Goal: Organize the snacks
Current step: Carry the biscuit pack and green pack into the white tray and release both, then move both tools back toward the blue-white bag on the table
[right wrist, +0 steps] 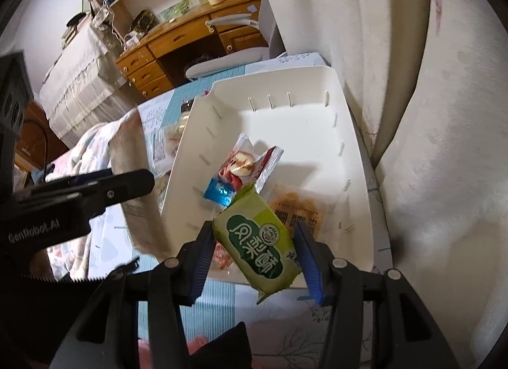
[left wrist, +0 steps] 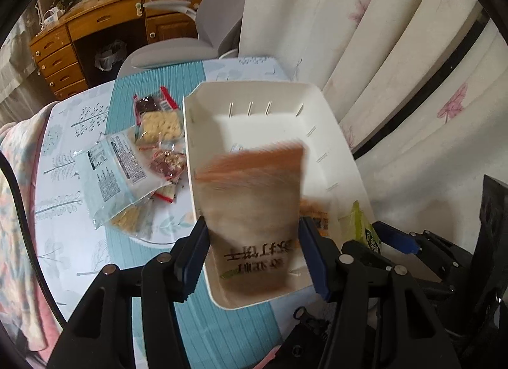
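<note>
Left gripper [left wrist: 254, 254]: its two blue-padded fingers close on the sides of a brown-topped snack pouch [left wrist: 254, 210], which is blurred and stands above the near end of the white bin [left wrist: 336, 134]; the pouch is held upright by its edges, probably so that it can drop flat into the bin.

Right gripper [right wrist: 254, 261]: its fingers stand either side of a green pastry packet [right wrist: 257, 242]. The left pad touches the packet; whether the right pad does cannot be told, so the grasp may be a light hold or one just being let go. The packet tilts over the near rim of the bin, partly inside and partly out.

Inside the bin, at the near end, lie a red-and-clear wrapped sweet [right wrist: 244, 162], a small blue packet [right wrist: 219, 193] and an orange-printed biscuit pack [right wrist: 297, 207]; the far half is bare. Gathering items at one end leaves room for the rest.

Left of the bin, on the teal mat [left wrist: 152, 89], an unsorted heap waits: a pale label-covered bag [left wrist: 117, 166] and small clear packs of crackers [left wrist: 162, 124], near the bin wall and so within easy reach. The curtain [left wrist: 381, 36] hangs just right of the bin.

By this evidence, sorting is partly done.
</note>
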A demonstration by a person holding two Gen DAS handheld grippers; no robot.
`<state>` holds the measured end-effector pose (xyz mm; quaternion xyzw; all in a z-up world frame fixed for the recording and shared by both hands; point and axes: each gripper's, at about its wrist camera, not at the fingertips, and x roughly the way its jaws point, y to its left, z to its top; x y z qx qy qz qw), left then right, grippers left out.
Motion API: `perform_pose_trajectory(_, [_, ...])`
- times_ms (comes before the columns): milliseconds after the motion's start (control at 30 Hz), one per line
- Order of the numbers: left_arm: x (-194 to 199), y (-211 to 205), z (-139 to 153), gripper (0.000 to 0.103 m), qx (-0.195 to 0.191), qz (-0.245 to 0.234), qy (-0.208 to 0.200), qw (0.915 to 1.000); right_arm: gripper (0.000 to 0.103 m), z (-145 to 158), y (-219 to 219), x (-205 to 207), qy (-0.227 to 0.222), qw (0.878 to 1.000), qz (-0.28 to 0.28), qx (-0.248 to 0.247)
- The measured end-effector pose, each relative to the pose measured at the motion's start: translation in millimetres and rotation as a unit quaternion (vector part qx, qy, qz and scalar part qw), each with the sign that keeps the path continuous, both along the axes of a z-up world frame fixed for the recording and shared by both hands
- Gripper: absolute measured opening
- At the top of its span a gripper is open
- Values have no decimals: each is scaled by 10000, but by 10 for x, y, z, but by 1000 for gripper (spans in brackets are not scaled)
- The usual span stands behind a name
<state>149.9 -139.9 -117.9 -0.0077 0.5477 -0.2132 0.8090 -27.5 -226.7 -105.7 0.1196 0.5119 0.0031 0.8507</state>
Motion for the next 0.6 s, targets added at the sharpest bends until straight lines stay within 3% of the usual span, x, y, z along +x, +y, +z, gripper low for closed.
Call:
perform_pose_trajectory(33, [2,13,0,78,-39,25,-10,10000,54,-5,-10,11,4,10000,-36,-4])
perform_pose_trajectory(100, [-1,49,9,86,-45,120,-40,9999,56,-26,-10,36,70,9999,-103,-43])
perform_pose_trajectory(233, [-6,189,-5,86,-73,288,8,9996,57,-47,13,63,97,9998,-171,29])
perform_pose_trajectory(333, [-23,357,-41,86,-92,463,90,9988,65,-37,50,76,54,9997,-243,53])
perform_pose_trajectory(600, [-88,1010,-89,86,-342,938,242,9947,66,-22,340,115,-37,9992,-312,265])
